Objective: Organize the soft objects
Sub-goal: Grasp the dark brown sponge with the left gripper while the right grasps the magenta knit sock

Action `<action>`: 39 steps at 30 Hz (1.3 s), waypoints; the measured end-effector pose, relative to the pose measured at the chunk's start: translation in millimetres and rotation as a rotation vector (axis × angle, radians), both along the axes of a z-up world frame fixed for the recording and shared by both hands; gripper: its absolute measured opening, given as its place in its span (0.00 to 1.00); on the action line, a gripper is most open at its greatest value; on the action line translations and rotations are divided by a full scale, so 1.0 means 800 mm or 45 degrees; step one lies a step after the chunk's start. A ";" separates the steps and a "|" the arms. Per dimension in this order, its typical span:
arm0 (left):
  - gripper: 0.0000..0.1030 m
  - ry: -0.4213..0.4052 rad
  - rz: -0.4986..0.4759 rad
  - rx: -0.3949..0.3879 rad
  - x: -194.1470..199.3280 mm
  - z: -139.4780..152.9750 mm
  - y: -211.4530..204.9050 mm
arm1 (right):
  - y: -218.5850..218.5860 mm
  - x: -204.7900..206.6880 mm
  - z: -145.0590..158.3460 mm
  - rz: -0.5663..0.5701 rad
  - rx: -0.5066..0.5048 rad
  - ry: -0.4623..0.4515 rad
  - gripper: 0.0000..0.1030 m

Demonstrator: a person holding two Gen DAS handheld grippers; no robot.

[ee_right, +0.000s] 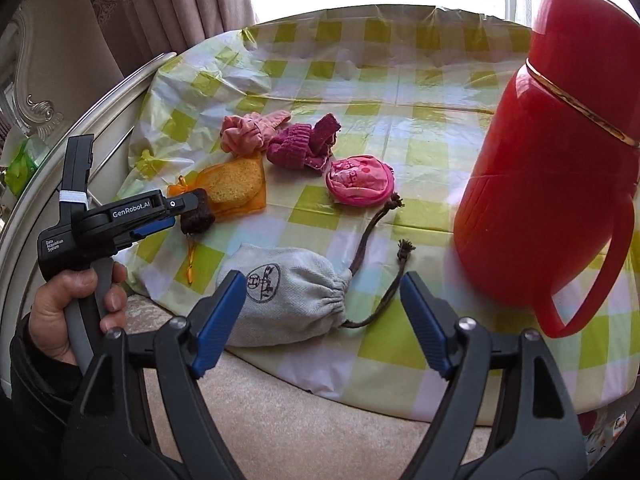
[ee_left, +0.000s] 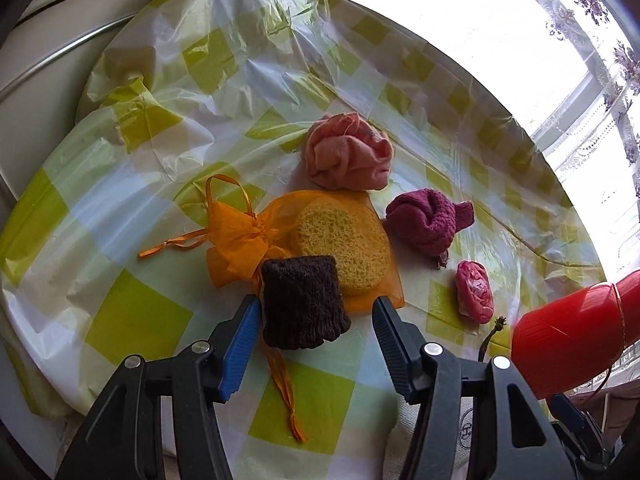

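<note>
A dark brown knitted piece (ee_left: 304,304) lies between the fingers of my left gripper (ee_left: 316,312), partly over an orange mesh bag (ee_left: 240,240) that holds a yellow sponge (ee_left: 344,248). The left pad touches the piece; the right pad stands clear of it, so the jaws are open. The right wrist view shows that gripper (ee_right: 188,210) with the brown piece (ee_right: 198,214) at its tip. My right gripper (ee_right: 320,308) is open over a grey drawstring pouch (ee_right: 288,296) at the table's near edge. A salmon cloth bundle (ee_left: 348,156), a magenta knit bundle (ee_left: 424,224) and a pink pouch (ee_right: 360,180) lie beyond.
A tall red thermos jug (ee_right: 560,160) stands on the right of the round table, which has a green-checked plastic cloth (ee_right: 400,92). A hand (ee_right: 68,304) grips the left tool. A carved bed frame (ee_right: 40,112) curves along the left; bright window behind.
</note>
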State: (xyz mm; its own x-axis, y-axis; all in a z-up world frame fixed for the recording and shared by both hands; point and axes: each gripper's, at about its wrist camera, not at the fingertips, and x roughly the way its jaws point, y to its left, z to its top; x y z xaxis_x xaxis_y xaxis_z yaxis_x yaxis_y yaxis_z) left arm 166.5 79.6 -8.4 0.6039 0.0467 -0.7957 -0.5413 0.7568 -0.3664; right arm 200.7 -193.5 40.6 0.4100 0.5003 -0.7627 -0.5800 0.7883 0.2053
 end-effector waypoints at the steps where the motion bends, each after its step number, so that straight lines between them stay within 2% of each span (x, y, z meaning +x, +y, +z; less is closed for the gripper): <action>1: 0.57 0.011 0.003 0.006 0.003 -0.002 0.001 | 0.005 0.006 -0.002 -0.006 -0.007 0.002 0.79; 4: 0.57 0.024 0.000 0.023 0.011 -0.006 0.002 | 0.018 0.023 -0.006 -0.027 -0.038 -0.008 0.80; 6: 0.42 0.040 -0.011 0.030 0.017 -0.010 0.002 | 0.028 0.036 -0.005 -0.029 -0.048 -0.026 0.81; 7: 0.39 0.047 -0.018 0.026 0.020 -0.012 0.001 | 0.035 0.043 -0.005 -0.026 -0.056 -0.038 0.83; 14: 0.26 0.024 -0.039 0.035 0.018 -0.011 -0.002 | 0.098 0.088 -0.011 0.091 -0.137 -0.105 0.84; 18: 0.23 -0.030 -0.048 0.071 0.010 -0.001 -0.009 | 0.136 0.110 -0.017 0.144 -0.156 -0.113 0.85; 23: 0.22 -0.110 -0.060 0.107 -0.002 0.015 -0.017 | 0.173 0.143 -0.032 0.153 -0.116 -0.017 0.85; 27: 0.22 -0.136 -0.079 0.131 -0.004 0.021 -0.024 | 0.193 0.164 -0.045 0.140 -0.073 0.043 0.85; 34: 0.23 -0.147 -0.062 0.116 -0.008 0.021 -0.021 | 0.211 0.187 -0.076 0.101 -0.094 0.113 0.85; 36: 0.22 -0.148 -0.060 0.116 -0.009 0.021 -0.021 | 0.211 0.189 -0.081 0.110 -0.085 0.132 0.71; 37: 0.22 -0.148 -0.059 0.117 -0.008 0.021 -0.021 | 0.211 0.188 -0.082 0.119 -0.081 0.137 0.60; 39: 0.22 -0.150 -0.059 0.119 -0.008 0.021 -0.021 | 0.210 0.185 -0.079 0.128 -0.071 0.123 0.56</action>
State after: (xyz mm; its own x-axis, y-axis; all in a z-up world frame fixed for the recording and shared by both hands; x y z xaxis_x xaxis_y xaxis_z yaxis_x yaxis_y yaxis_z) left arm 159.9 62.7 8.5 0.6959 0.0871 -0.7129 -0.4624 0.8138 -0.3519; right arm 348.7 -25.5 -22.6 0.2829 0.4909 -0.8240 -0.6362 0.7390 0.2218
